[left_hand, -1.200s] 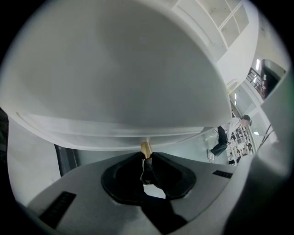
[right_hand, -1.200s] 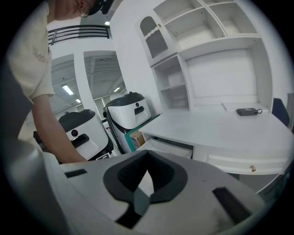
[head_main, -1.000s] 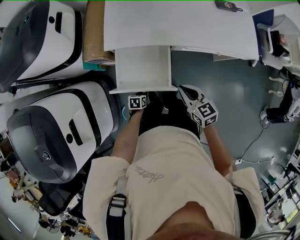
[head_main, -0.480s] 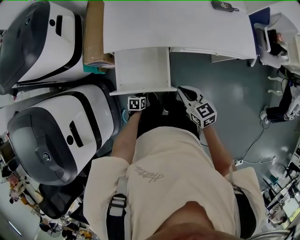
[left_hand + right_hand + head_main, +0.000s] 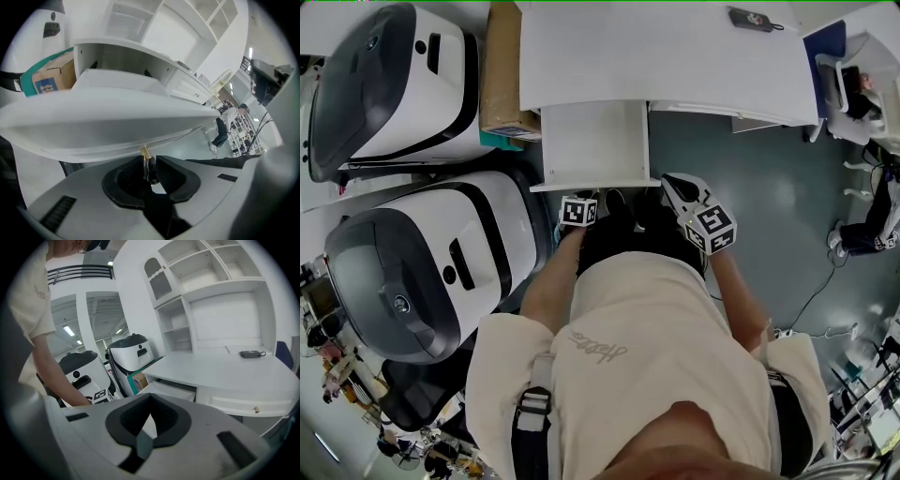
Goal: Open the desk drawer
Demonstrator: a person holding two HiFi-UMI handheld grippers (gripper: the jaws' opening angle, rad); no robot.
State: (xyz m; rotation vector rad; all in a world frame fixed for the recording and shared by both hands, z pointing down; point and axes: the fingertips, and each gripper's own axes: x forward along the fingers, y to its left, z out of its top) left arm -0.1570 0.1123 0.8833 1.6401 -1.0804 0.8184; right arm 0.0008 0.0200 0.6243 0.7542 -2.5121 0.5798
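Observation:
The white desk (image 5: 675, 56) has its left drawer (image 5: 595, 141) pulled out toward me. Seen from below in the left gripper view, the drawer front (image 5: 117, 126) carries a small brass knob (image 5: 144, 151). My left gripper (image 5: 149, 164) is shut on that knob; in the head view its marker cube (image 5: 578, 211) sits just under the drawer's front edge. My right gripper (image 5: 677, 187) hangs to the right of the drawer over the floor, apart from it. Its jaws (image 5: 150, 404) are shut with nothing between them.
Two big white-and-black machines (image 5: 394, 75) (image 5: 422, 262) stand left of the drawer, with a cardboard box (image 5: 506, 66) behind them. A dark device (image 5: 755, 17) lies on the desk. A second, closed drawer with a brass knob (image 5: 255, 409) lies to the right.
The head view has shifted a little. The drawer stays pulled out and my left gripper stays on the knob, lifted slightly. The right gripper has not moved.

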